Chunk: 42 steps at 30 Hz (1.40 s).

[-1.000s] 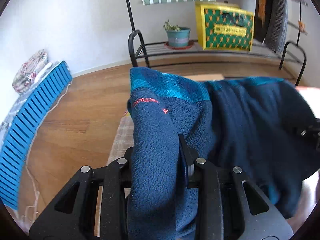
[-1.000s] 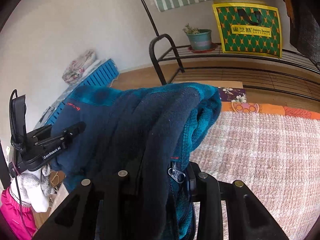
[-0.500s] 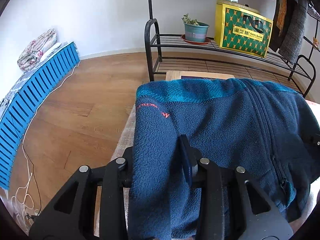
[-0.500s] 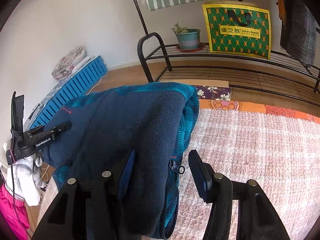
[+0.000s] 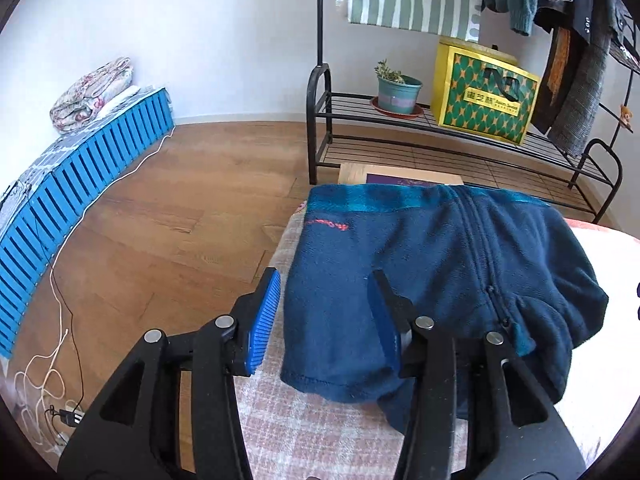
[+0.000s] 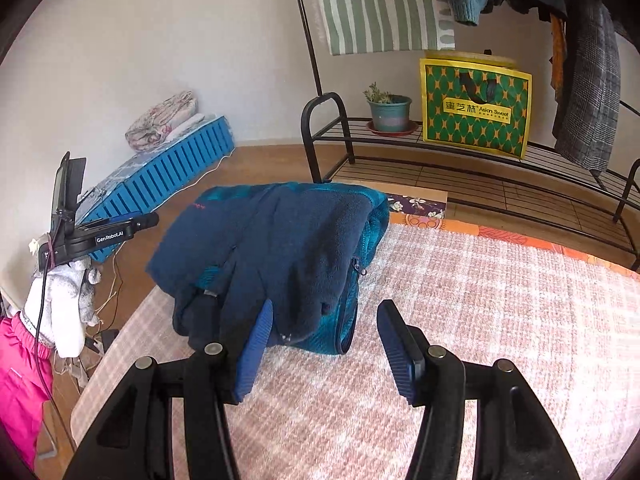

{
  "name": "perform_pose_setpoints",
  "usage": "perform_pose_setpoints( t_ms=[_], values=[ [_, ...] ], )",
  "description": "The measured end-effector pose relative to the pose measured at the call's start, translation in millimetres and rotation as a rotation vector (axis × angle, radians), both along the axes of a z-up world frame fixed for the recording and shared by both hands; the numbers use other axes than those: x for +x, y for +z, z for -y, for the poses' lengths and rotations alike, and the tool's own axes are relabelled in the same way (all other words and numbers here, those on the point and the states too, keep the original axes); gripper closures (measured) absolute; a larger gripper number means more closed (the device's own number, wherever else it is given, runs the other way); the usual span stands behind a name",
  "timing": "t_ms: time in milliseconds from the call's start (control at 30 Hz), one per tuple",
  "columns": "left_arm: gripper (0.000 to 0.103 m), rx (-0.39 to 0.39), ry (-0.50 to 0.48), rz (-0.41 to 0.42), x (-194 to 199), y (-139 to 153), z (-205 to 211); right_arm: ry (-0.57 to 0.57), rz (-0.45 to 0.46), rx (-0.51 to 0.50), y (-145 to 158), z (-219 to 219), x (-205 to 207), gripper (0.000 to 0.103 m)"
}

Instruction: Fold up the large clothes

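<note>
A navy fleece jacket (image 5: 420, 280) with teal lining lies folded in a heap on the pink plaid blanket (image 5: 320, 432). My left gripper (image 5: 324, 314) hovers over its near corner with the jaws opening; the fleece lies below and between them, but the blue pads (image 5: 262, 320) do not press on it. In the right wrist view the jacket (image 6: 288, 248) sits at the blanket's (image 6: 480, 300) left end. My right gripper (image 6: 326, 344) stands open just short of it, nothing gripped. The left gripper (image 6: 120, 228) shows at the far left, held by a white-gloved hand (image 6: 60, 304).
A black metal rack (image 5: 440, 144) stands behind, bearing a plant pot (image 5: 398, 92) and a green-and-yellow bag (image 5: 488, 100), with clothes (image 6: 584, 80) hanging above. A blue slatted crate (image 5: 80, 176) lines the left wall. Cables (image 5: 52, 340) trail over the wooden floor.
Both grippers have let go of the fleece, opened, and drawn back and up. The jacket, held up a second ago, now rests folded on the blanket.
</note>
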State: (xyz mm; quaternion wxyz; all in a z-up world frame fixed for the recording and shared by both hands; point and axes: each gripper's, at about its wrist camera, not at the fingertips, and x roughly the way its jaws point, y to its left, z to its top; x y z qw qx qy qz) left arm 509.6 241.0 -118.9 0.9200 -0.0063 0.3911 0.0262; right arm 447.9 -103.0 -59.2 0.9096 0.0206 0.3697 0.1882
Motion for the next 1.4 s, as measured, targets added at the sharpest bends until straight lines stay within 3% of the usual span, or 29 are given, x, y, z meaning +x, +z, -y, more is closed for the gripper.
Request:
perform_pose_setpoints(
  t_ms=[367, 600, 667, 800, 933, 1267, 1400],
  values=[
    [0.055, -0.062, -0.15, 0.16, -116, 108, 90, -0.018, 0.101, -0.016, 70, 43, -102, 0.044],
    [0.055, -0.063, -0.161, 0.217, -198, 158, 127, -0.021, 0.15, -0.022, 99, 70, -168, 0.039],
    [0.055, -0.069, -0.156, 0.221, -219, 166, 133, -0.017, 0.168, -0.028, 104, 75, -188, 0.039],
    [0.038, -0.061, -0.158, 0.238, -263, 172, 149, -0.009, 0.207, -0.038, 112, 84, -228, 0.035],
    [0.037, -0.041, -0.154, 0.25, -301, 175, 166, -0.009, 0.244, -0.046, 116, 93, -259, 0.031],
    [0.023, -0.045, -0.115, 0.288, -358, 174, 203, -0.03, 0.287, -0.034, 110, 113, -296, 0.018],
    [0.021, -0.049, -0.122, 0.295, -366, 173, 218, -0.045, 0.276, -0.026, 106, 125, -296, 0.017]
  ],
)
